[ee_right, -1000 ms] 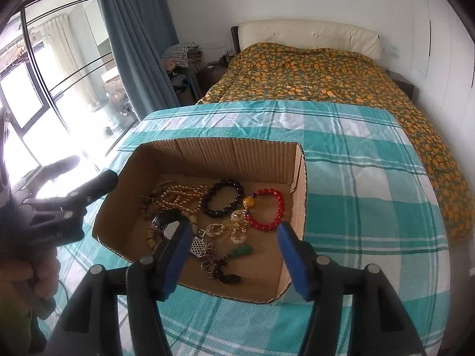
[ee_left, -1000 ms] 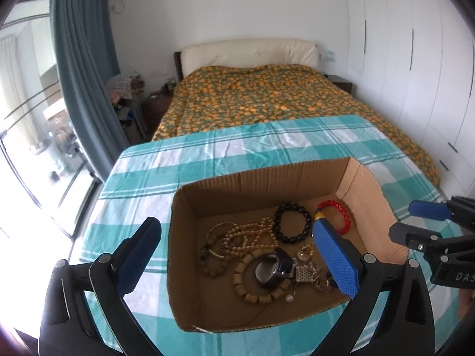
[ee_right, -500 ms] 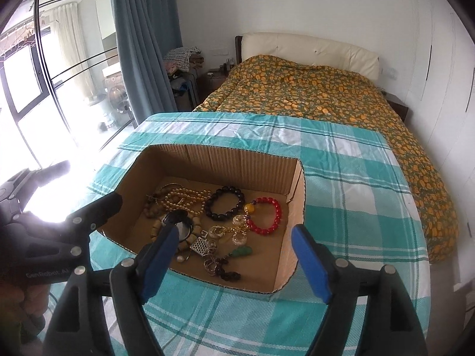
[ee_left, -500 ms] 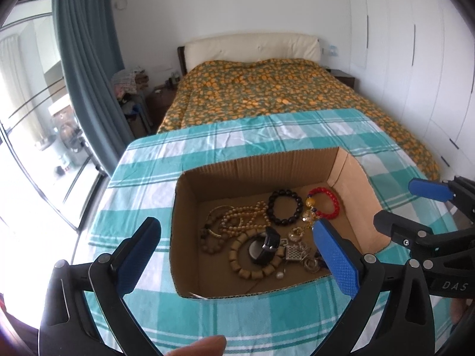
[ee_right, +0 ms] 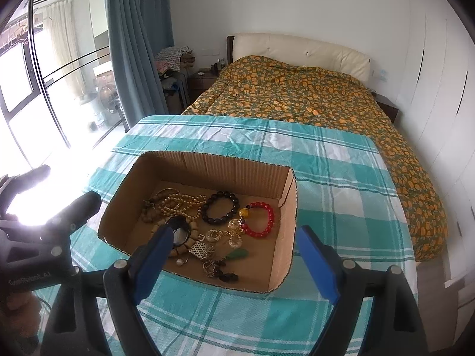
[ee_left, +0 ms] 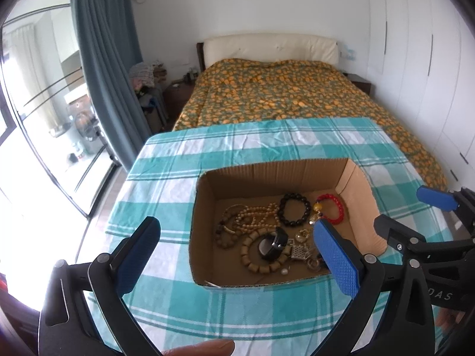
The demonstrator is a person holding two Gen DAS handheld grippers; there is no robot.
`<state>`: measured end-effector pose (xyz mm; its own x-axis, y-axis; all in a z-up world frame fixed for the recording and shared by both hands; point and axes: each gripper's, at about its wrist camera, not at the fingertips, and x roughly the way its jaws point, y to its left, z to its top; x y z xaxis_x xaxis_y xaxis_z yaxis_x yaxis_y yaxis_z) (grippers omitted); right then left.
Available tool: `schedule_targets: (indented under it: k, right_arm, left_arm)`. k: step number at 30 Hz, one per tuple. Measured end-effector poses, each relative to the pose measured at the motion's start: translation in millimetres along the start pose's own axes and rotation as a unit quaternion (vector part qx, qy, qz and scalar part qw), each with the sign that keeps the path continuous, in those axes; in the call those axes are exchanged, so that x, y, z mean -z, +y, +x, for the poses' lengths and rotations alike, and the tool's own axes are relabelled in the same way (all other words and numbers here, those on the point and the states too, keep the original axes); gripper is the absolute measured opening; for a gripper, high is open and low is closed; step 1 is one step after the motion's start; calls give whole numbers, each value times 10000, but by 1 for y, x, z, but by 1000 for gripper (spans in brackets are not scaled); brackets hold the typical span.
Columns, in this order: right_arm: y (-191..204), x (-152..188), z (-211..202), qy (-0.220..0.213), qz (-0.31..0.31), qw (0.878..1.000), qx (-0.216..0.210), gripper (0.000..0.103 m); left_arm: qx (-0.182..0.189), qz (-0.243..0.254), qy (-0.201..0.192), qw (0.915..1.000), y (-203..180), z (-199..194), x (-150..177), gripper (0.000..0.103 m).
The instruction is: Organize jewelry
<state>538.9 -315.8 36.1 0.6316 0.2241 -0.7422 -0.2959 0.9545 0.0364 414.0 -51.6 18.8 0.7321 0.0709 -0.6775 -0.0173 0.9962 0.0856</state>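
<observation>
An open cardboard box [ee_left: 204,207] [ee_right: 285,237] sits on the teal checked tablecloth [ee_left: 237,311]. It holds a red bead bracelet [ee_left: 338,210] [ee_right: 265,218], a black bead bracelet [ee_left: 295,210] [ee_right: 221,207], a pearl strand [ee_left: 255,216] [ee_right: 178,201], a wooden bead bracelet [ee_left: 252,255], a black ring-shaped piece [ee_left: 271,244] and small metal charms [ee_right: 207,246]. My left gripper [ee_left: 237,252] is open and empty above the box's near side. My right gripper [ee_right: 234,255] is open and empty, also near the box, and shows at the right of the left wrist view [ee_left: 415,216].
A bed with an orange-patterned cover [ee_left: 282,95] [ee_right: 311,101] stands beyond the table. A blue curtain [ee_left: 104,59] and glass doors [ee_right: 44,74] are on the left. White wardrobes [ee_left: 430,59] line the right wall. The table's left edge [ee_left: 118,192] drops to the floor.
Both grippers have pulled back and up from the box, so the box looks smaller and farther. Both stay open and empty. The jewelry has not moved.
</observation>
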Motion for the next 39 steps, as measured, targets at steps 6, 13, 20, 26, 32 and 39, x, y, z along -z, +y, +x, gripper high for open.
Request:
schedule_targets:
  k: [6,13,20,26,32,39]
  right_arm:
    - [2,-3,-3,-18,-21,10000,7,87]
    - [4,-4,-9,-35,-40,10000,18,87]
    - [5,-5,-11,-32,-60,10000,4,87]
    - [5,-5,-14,-40,-71,10000,23,87]
    - [6,-6,-15,-43,-92,9999,42,87]
    - [7,-7,-17,-43,-108,9999,40,87]
  left_arm:
    - [92,-99,84,9999,3,-5,-4,103]
    - [52,-174,115,9998,7,-7,-4,103]
    - [13,-195,160,9997,9,-5,-5,103]
    - [17,-250,185,9995,12,-5,-5,103]
    - [14,-266,211,9994,13,-4,-5,103]
    - [43,-257,214,9994,13,-4,-5,103]
